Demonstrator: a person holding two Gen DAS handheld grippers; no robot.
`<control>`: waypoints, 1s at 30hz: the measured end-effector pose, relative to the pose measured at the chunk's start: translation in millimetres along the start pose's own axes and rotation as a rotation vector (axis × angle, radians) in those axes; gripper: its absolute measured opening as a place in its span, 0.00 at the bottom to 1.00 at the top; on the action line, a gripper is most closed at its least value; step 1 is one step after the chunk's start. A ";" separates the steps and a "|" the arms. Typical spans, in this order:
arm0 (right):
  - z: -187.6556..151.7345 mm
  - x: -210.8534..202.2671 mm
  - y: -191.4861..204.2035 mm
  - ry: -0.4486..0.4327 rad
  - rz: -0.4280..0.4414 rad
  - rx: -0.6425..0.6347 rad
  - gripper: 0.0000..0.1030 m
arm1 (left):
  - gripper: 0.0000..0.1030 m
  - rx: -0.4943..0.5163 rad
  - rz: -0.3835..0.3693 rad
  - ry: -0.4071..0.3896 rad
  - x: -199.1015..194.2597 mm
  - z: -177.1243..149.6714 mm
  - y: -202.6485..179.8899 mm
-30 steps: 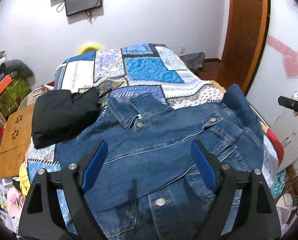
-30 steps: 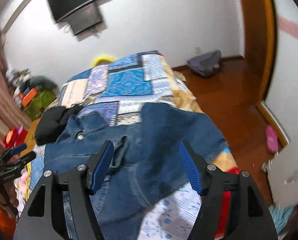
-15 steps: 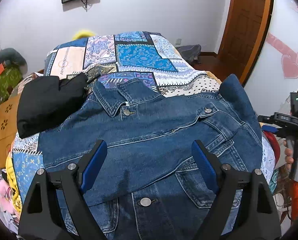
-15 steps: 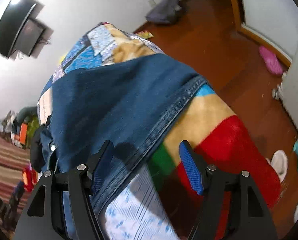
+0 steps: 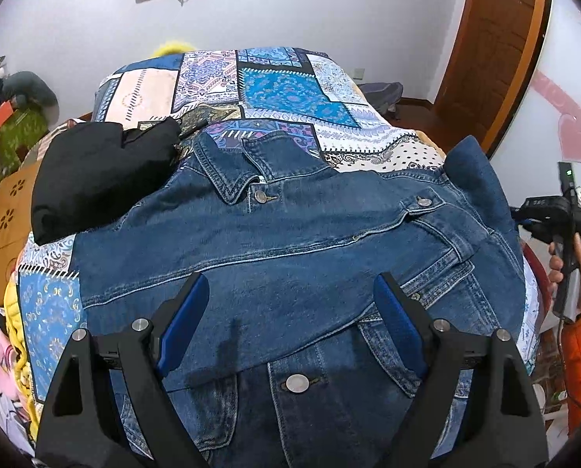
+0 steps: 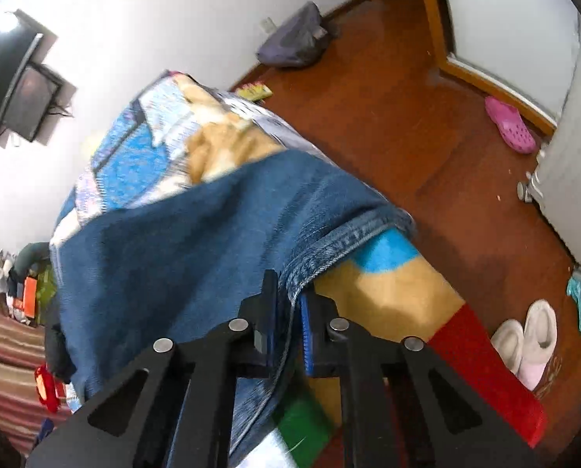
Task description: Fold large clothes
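Folding barely begun on the denim jacket

Denim jacket [image 5: 290, 257] lies front-up across the near half of the bed [image 5: 282, 89], collar toward twelve o'clock, hem toward six; one sleeve is already laid across the chest from nine toward three o'clock, which I judge to be the first fold done; the body is otherwise spread full width and not yet doubled over. Left gripper [image 5: 290, 312] hovers over the lower chest with its jaws wide apart, holding nothing. Right gripper [image 6: 290, 312] has its jaws pressed together on the stitched edge of the jacket where it drapes over the side of the bed, at about three o'clock from the left camera's view; whether that edge is a cuff or the hem I cannot tell, as the frame is blurred. Black garment [image 5: 99, 175] sits bunched at ten o'clock, touching the jacket's shoulder. Remaining, as I judge it: bring the gripped side in across the front, then fold the hem up toward the collar; most of the work is still ahead.
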State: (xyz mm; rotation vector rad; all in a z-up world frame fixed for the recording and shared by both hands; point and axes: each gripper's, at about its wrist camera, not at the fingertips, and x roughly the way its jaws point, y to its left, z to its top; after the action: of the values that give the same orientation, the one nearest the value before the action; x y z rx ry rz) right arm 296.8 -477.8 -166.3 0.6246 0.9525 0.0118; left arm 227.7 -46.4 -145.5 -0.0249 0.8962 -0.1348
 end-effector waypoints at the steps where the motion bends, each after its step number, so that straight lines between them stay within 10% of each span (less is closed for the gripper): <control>1: 1.4 -5.7 4.5 -0.015 0.019 -0.008 0.07 | 0.83 -0.005 -0.005 -0.003 -1.2 0.2 1.7; 14: -36.5 -118.0 154.9 -0.221 0.272 -0.403 0.07 | 0.83 -0.037 -0.005 -0.043 -19.4 -2.3 18.4; 30: -129.4 -15.5 181.1 0.140 0.188 -0.561 0.08 | 0.83 -0.056 -0.009 -0.020 -25.0 -21.3 34.5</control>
State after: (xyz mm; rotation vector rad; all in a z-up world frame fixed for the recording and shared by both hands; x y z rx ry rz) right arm 235.5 -268.9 -117.6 0.1909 0.9661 0.4803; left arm 199.3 -8.3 -142.1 -0.0826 0.8796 -0.1176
